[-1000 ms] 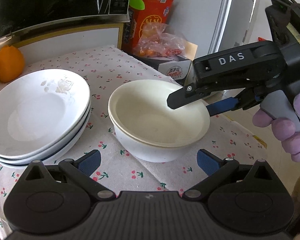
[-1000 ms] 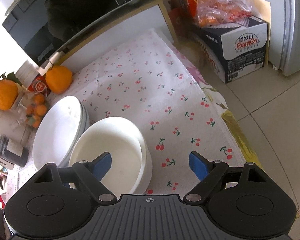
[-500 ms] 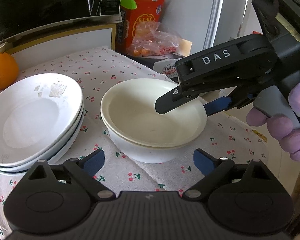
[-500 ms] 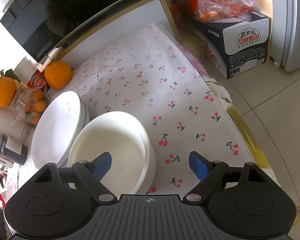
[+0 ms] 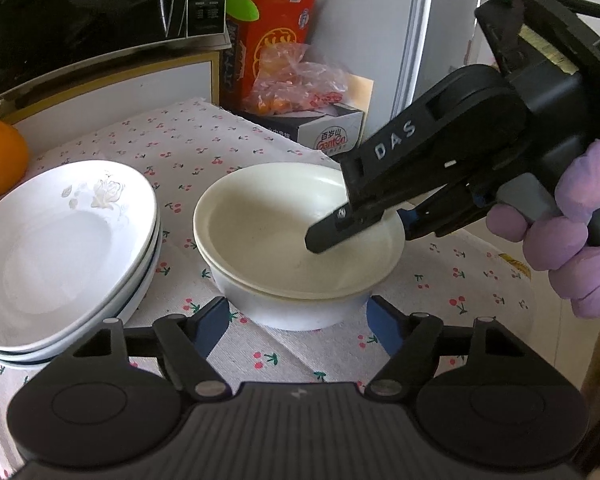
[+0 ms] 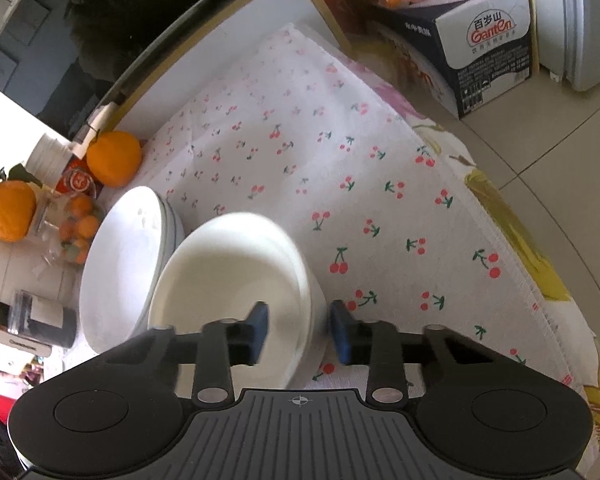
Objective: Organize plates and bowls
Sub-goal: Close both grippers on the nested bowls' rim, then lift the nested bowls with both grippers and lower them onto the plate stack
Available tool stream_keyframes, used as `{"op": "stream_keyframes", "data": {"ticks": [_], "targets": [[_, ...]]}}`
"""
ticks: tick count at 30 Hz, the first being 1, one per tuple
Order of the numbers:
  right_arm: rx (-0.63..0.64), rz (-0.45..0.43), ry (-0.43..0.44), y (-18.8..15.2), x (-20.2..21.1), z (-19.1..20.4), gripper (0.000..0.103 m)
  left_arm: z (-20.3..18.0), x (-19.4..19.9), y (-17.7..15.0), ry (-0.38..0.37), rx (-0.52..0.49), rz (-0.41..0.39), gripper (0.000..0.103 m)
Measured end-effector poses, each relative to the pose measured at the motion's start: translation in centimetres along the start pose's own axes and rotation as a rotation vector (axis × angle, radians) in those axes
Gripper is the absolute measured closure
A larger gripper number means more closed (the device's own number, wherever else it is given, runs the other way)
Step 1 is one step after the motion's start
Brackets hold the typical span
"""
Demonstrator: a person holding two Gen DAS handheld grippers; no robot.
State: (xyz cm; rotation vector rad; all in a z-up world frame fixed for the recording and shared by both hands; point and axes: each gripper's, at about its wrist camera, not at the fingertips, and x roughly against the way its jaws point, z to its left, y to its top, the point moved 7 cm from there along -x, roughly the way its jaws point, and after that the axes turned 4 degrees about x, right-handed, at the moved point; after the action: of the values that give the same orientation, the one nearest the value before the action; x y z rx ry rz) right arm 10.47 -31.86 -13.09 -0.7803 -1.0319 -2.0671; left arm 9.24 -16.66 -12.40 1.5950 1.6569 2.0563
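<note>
Bowl stack (image 6: 236, 280) rim betw. R gripper (image 6: 299, 330) jaws, just closing.

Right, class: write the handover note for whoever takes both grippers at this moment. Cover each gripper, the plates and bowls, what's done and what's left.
Right gripper: jaws have just been closing astride the rim of the nested bowls, one finger inside, one outside; firm contact cannot be confirmed.
Left gripper: open, jaws have just been closing; pads flank the bowls' near base without touching.
Plates: stacked beside the bowls on the cherry tablecloth.
Done: plates stacked, two bowls nested.
Left: probably finish the grip and place the bowls; destination not shown.
</note>
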Motion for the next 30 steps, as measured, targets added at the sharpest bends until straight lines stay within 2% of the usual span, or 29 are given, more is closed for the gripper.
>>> {"op": "stream_keyframes", "data": {"ticks": [10,30], "targets": [[0.011,-0.027,-0.029,0.1,0.6,0.2,0.078,-0.1,0.5,0.5,0.002,-0.005,-0.017,0.035],[0.047,-0.105,0.031,1.9,2.8,4.0,0.078,1.6,3.2,2.6,0.012,0.018,-0.058,0.036]]}}
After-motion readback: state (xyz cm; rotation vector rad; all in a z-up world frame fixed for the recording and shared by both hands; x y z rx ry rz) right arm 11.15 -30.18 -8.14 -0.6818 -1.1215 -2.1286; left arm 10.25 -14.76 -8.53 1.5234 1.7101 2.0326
